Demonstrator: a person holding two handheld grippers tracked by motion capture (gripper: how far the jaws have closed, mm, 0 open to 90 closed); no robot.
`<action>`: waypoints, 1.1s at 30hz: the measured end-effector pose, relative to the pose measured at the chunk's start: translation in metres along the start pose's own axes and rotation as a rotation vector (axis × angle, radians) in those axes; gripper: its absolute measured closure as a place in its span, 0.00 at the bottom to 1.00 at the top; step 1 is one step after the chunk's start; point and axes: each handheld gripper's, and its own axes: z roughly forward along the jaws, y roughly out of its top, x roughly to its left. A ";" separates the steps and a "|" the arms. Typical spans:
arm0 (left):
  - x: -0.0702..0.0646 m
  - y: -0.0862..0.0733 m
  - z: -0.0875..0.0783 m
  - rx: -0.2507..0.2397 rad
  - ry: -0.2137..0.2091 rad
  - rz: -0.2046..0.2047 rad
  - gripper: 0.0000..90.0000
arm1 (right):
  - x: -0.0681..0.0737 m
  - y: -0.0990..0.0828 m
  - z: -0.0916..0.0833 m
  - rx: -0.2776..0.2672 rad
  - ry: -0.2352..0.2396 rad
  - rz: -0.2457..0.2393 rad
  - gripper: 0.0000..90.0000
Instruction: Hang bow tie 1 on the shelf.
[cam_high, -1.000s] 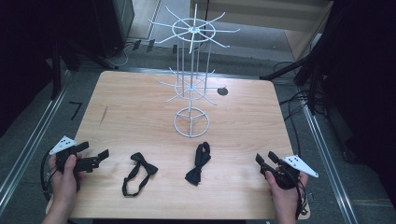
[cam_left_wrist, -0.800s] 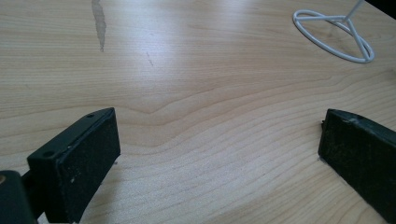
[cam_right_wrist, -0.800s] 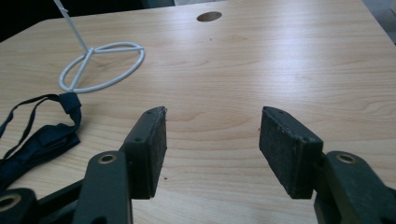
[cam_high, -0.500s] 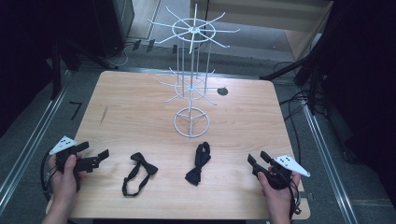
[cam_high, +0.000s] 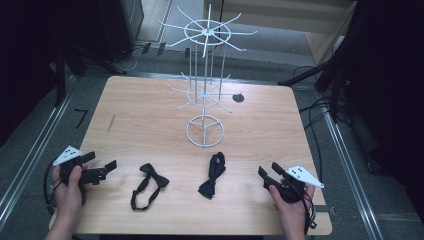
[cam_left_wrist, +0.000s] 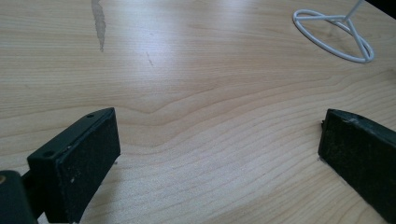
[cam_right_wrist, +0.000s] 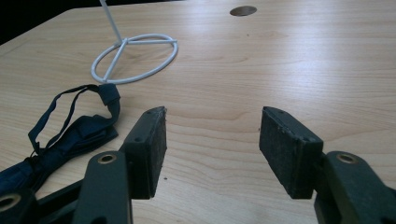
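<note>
Black bow ties (cam_high: 149, 185) (cam_high: 212, 175) lie on the desk (cam_high: 280, 130) before the white wire rack (cam_high: 204, 80) — nothing is grasped yet. Your right gripper (cam_high: 270, 175) and left gripper (cam_high: 102, 170) keep fingers wide; next, I think, you close on a tie.

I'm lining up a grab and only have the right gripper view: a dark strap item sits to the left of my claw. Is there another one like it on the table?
Observer: Yes. The high view shows a second bow tie lying flat, nearer the left claw; yours is the bow tie by the right claw.
Operator: Is the left claw holding anything?
Observer: No. In the left gripper view its jaws stand wide apart over bare table.
Operator: What does that white ring belong to?
Observer: It is the base of a tall white wire rack with two tiers of radiating hooks, all bare.
</note>
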 end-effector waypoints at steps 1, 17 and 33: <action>0.000 0.000 0.000 0.000 0.000 0.000 0.00 | 0.000 0.000 0.000 0.000 0.000 0.000 0.47; 0.000 0.000 0.000 0.000 0.000 -0.001 0.00 | 0.024 -0.002 0.012 0.031 0.048 -0.042 0.46; 0.000 0.000 0.000 0.000 0.000 -0.001 0.00 | 0.044 -0.005 0.026 0.066 0.097 -0.070 0.45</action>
